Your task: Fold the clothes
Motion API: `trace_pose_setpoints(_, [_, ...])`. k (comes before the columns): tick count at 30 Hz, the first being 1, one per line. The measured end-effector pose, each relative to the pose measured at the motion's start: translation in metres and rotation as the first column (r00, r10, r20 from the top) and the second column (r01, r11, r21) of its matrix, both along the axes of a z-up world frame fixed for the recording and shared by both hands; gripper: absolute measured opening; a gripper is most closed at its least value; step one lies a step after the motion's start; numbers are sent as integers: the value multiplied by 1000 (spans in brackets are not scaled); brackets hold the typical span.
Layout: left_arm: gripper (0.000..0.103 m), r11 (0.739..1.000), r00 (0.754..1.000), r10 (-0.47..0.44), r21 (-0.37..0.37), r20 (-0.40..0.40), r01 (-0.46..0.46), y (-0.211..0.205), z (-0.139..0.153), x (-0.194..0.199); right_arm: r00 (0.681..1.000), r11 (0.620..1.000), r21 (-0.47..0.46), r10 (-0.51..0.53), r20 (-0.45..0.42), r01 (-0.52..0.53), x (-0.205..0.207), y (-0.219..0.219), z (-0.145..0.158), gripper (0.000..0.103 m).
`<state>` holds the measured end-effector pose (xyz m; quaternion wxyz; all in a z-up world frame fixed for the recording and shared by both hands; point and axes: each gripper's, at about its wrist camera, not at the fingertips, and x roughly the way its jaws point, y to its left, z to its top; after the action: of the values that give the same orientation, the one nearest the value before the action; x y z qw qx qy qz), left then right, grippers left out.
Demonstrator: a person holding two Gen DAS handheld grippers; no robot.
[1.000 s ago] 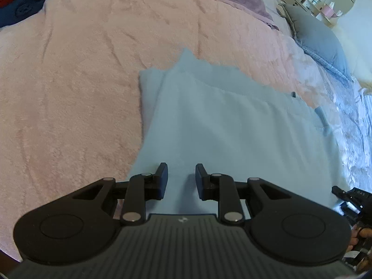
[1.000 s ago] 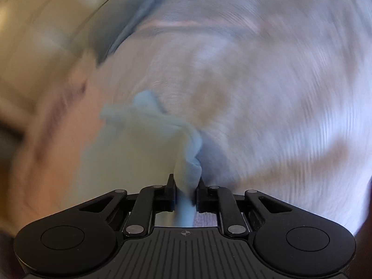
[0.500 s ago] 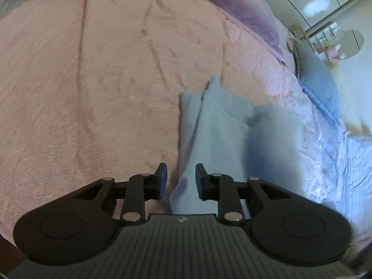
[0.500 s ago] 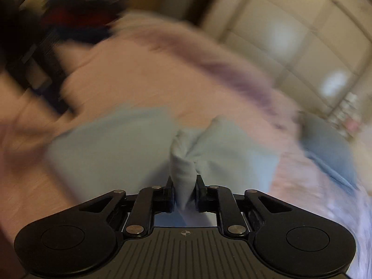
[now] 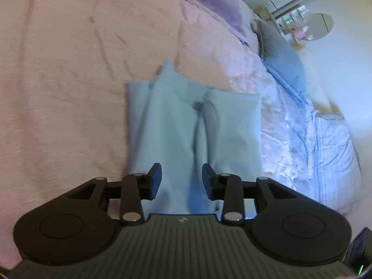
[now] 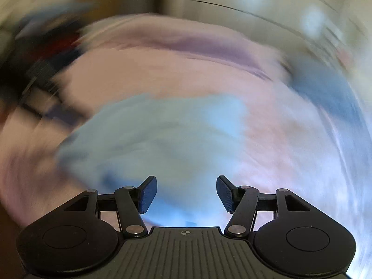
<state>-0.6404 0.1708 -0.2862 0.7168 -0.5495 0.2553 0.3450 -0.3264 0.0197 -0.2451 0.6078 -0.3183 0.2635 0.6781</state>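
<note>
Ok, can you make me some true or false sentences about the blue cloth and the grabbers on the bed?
1. The light blue cloth lies on a pink blanket. True.
2. The right hand-held gripper is pinching the cloth. False: its jaws stand wide apart, holding nothing.
3. The left hand-held gripper is open over the cloth. True.
4. The cloth is spread out in one flat layer. False: one side is folded over the middle.
5. A grey-blue pillow lies beyond the cloth. True.

Folded garment (image 5: 193, 125) on the blanket (image 5: 69, 81) — pillow (image 5: 281, 53) behind, to its right
</note>
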Motion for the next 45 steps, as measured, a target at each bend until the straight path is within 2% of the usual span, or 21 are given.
trace_pose_setpoints(2, [36, 1000, 1000, -10, -20, 25, 10, 9, -9, 13, 971, 977, -78, -205, -122, 197, 46, 25, -4, 59])
trace_pose_setpoints(3, [37, 999, 999, -9, -31, 34, 10, 14, -14, 19, 933, 949, -131, -309, -187, 288, 69, 34, -11, 59])
trace_pose_setpoints(5, [40, 999, 999, -5, -53, 49, 7, 26, -26, 31, 812, 867, -265, -492, -315, 422, 110, 54, -28, 59])
trace_pose_setpoints(7, [42, 997, 998, 2, -77, 64, 3, 37, -37, 42, 680, 770, -406, -631, -372, 492, 136, 77, -47, 59])
trace_pose_setpoints(9, [45, 993, 996, 21, -116, 90, -10, 47, -48, 49, 608, 718, -473, -690, -393, 510, 148, 100, -58, 59])
trace_pose_setpoints(10, [50, 992, 994, 27, -128, 102, -13, 50, -51, 52, 579, 700, -498, -710, -402, 512, 152, 111, -63, 59])
trace_pose_setpoints(11, [56, 990, 993, 29, -140, 112, -13, 53, -54, 55, 570, 694, -523, -713, -407, 495, 153, 123, -66, 59])
trace_pose_setpoints(13, [61, 987, 991, 34, -158, 131, -13, 59, -59, 61, 574, 685, -566, -715, -399, 459, 152, 147, -72, 59])
trace_pose_setpoints(16, [63, 986, 987, 36, -166, 158, -9, 63, -60, 64, 632, 690, -591, -688, -357, 417, 140, 174, -79, 59])
trace_pose_setpoints(19, [54, 983, 984, 15, -180, 176, 17, 65, -59, 70, 675, 705, -585, -659, -331, 401, 132, 184, -77, 59])
trace_pose_setpoints(23, [50, 990, 993, -112, -85, 47, 115, 54, -46, 89, 726, 721, -580, -620, -298, 379, 121, 197, -74, 59])
trace_pose_setpoints(25, [50, 988, 990, -134, -72, 36, 136, 53, -47, 93, 724, 719, -586, -621, -299, 374, 122, 201, -75, 59])
trace_pose_setpoints(27, [48, 988, 991, -121, -93, 54, 125, 57, -54, 95, 727, 721, -587, -617, -301, 369, 122, 206, -75, 59])
trace_pose_setpoints(28, [39, 988, 992, -111, -103, 65, 118, 59, -58, 95, 730, 723, -586, -614, -301, 367, 122, 208, -75, 59])
trace_pose_setpoints(30, [12, 988, 989, -113, -92, 94, 122, 60, -55, 95, 741, 730, -580, -602, -297, 361, 118, 212, -74, 59])
trace_pose_setpoints(31, [7, 988, 987, -117, -82, 110, 127, 60, -52, 95, 748, 735, -576, -595, -294, 358, 116, 214, -73, 59])
trace_pose_setpoints(34, [6, 994, 988, -104, -4, 117, 105, 52, -30, 84, 776, 763, -557, -554, -300, 329, 107, 219, -66, 41])
trace_pose_setpoints(36, [6, 998, 993, -68, 23, 101, 66, 47, -19, 65, 805, 781, -543, -519, -288, 309, 97, 222, -57, 40])
trace_pose_setpoints(40, [6, 997, 997, 4, 77, 72, -9, 38, 4, 28, 878, 843, -496, -384, -284, 208, 59, 228, -44, 40])
trace_pose_setpoints(42, [7, 998, 998, 40, 40, 41, -41, 37, -10, 13, 904, 862, -479, -327, -275, 166, 40, 228, -46, 40])
trace_pose_setpoints(45, [7, 998, 998, 63, -7, 28, -63, 38, -34, 8, 939, 882, -444, -273, -211, 157, 18, 221, -52, 40])
